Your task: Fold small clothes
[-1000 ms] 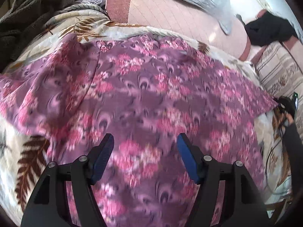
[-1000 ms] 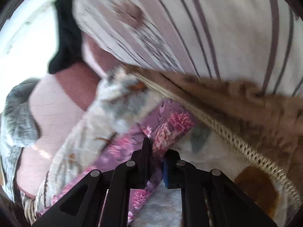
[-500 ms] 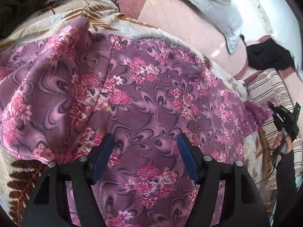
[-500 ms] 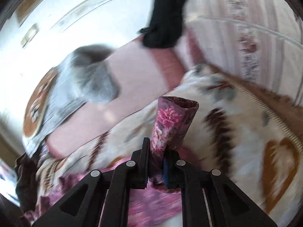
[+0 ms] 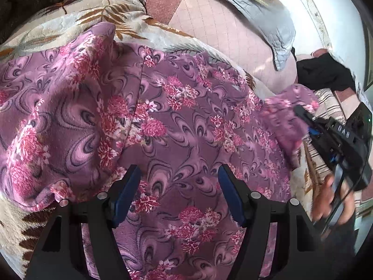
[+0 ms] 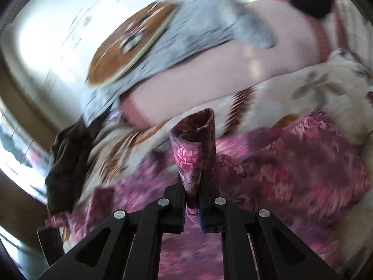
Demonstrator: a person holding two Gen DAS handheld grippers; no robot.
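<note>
A purple garment with pink flowers (image 5: 186, 121) lies spread on a cream leaf-print blanket (image 5: 93, 23). My left gripper (image 5: 179, 186) is open and empty, hovering just above the garment's near part. My right gripper (image 6: 192, 200) is shut on the garment's right corner (image 6: 198, 144), which stands up rolled between the jaws, lifted off the blanket. The right gripper also shows in the left wrist view (image 5: 310, 126), at the garment's right end, held by a hand (image 5: 331, 200). The rest of the garment (image 6: 291, 168) lies below it, blurred.
A pink quilted mattress (image 5: 223, 23) lies beyond the blanket with a grey pillow (image 5: 263, 11) on it. A black cloth (image 5: 324, 72) sits at the far right. A dark brown garment (image 6: 67, 163) lies at the blanket's left end. A striped cloth (image 5: 326, 98) is at the right.
My right gripper has lifted the garment's corner and carried it leftward over the garment. My left gripper has moved forward a little and stays open.
</note>
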